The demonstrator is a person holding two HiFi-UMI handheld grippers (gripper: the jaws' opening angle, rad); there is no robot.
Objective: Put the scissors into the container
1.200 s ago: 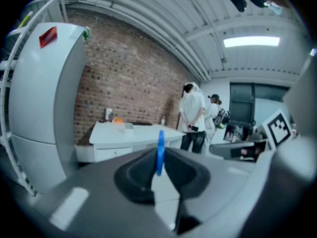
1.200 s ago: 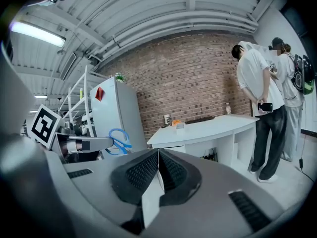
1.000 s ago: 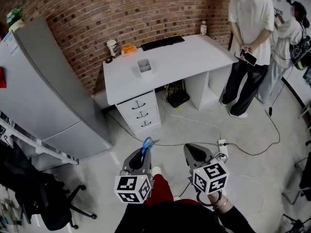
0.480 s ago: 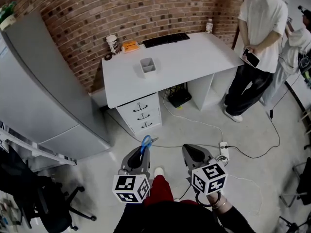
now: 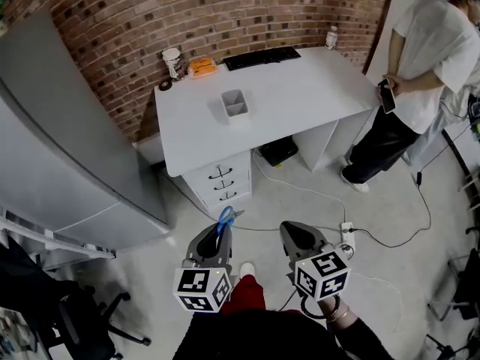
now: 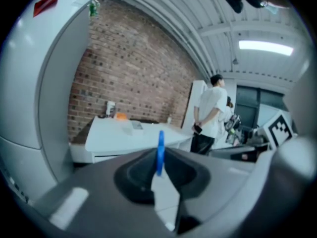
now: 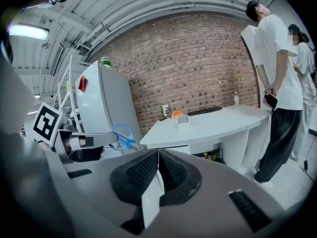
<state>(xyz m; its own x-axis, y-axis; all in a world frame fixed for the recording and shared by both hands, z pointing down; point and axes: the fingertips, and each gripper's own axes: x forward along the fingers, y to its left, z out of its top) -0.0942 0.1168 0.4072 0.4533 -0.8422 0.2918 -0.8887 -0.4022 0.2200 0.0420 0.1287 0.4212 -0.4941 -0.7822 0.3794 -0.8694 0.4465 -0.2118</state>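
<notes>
Scissors (image 5: pixel 226 220) with blue handles sit in the left gripper (image 5: pixel 218 237), whose jaws are clamped on them, so that the handles poke out past the jaw tips. They are held above the floor in front of the desk (image 5: pixel 315 88), well apart from it. The right gripper (image 5: pixel 295 233) is just beside the left one, also short of the desk, with its jaws closed against each other. The container (image 5: pixel 235 104), a small grey open box, stands upright on the desk's left half. Along the desk's back edge lie a cup (image 5: pixel 173 64), an orange object (image 5: pixel 202 67), a keyboard (image 5: pixel 262 57) and a bottle (image 5: pixel 331 37). Drawers (image 5: pixel 220 178) sit under the desk's left side. A person (image 5: pixel 427 66) stands at the desk's right end, holding a phone (image 5: pixel 387 96) behind their back.
</notes>
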